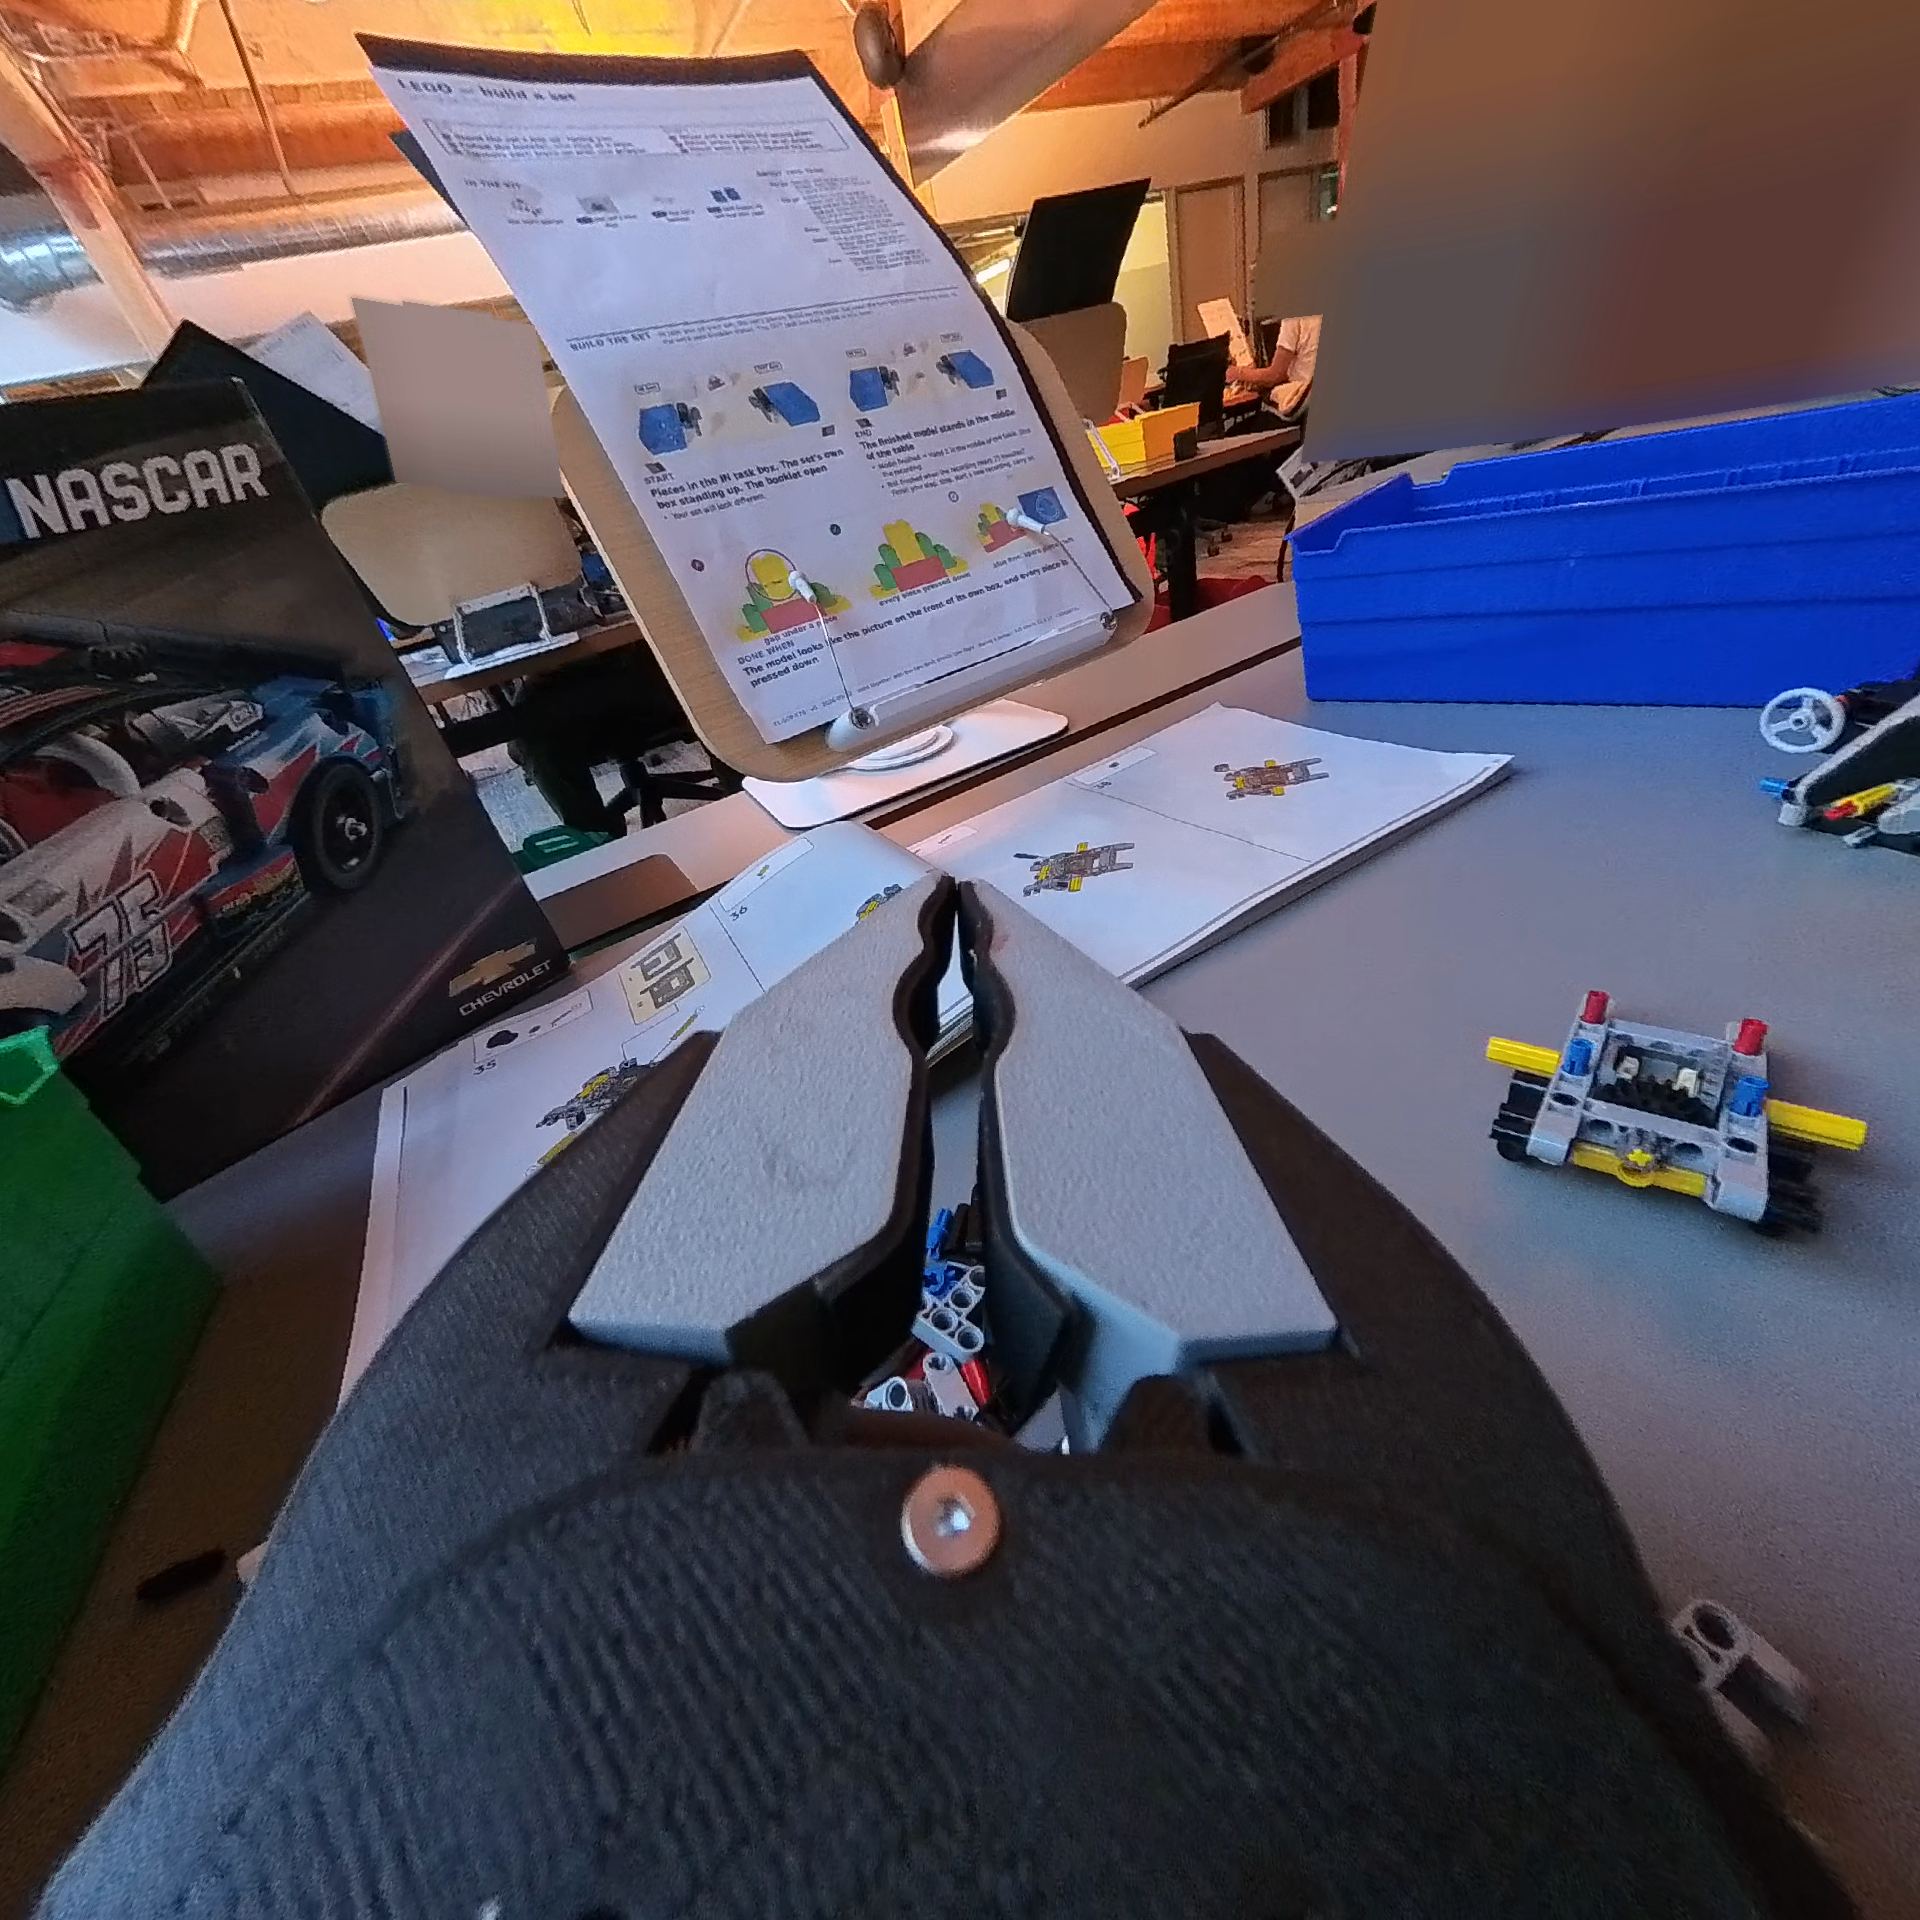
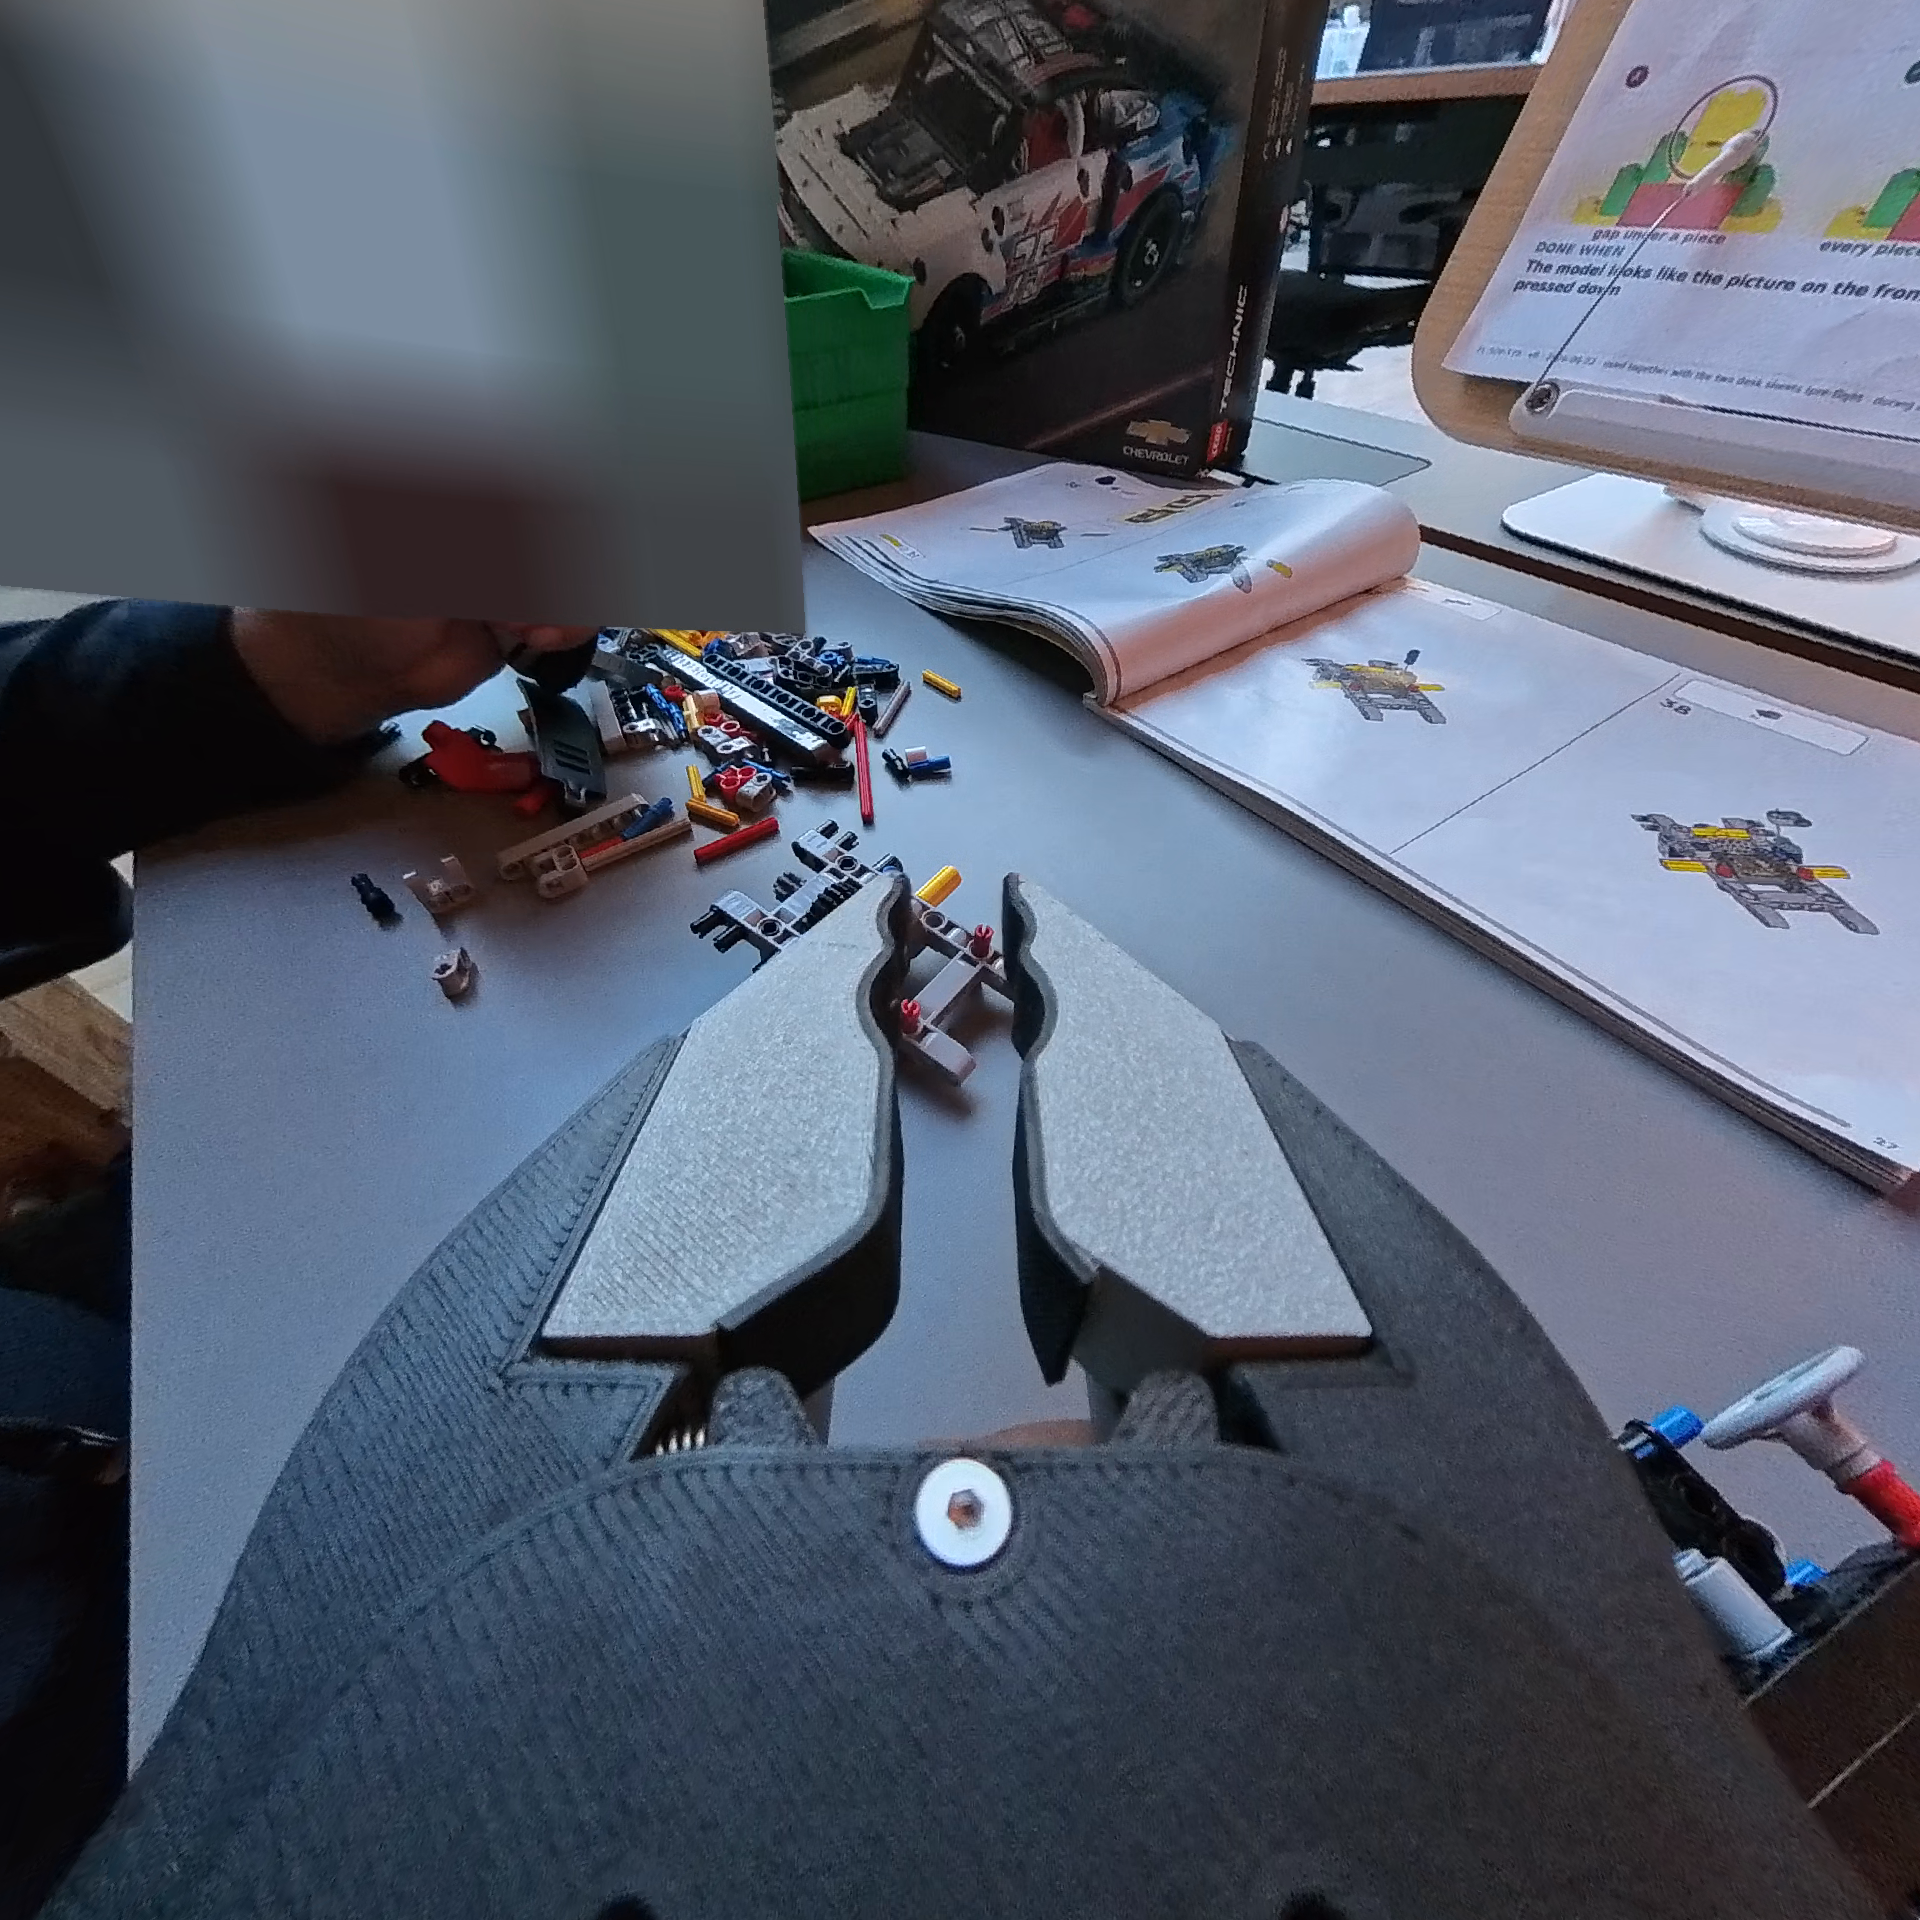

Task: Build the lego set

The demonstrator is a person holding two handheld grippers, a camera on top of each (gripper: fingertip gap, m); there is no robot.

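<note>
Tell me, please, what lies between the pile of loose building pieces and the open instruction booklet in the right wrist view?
In the right wrist view, only bare grey table separates the loose pieces from the open booklet.

Blue bin [image 1: 1621, 561], green bin [image 2: 847, 364], grey table [image 2: 1247, 1039]

Open workroom: exposed wooden ceiling [image 1: 1039, 62] under warm light, silver duct [image 1: 73, 249], distant desks [image 1: 1195, 457], grey bench [image 1: 1558, 1351] in foreground.
</note>
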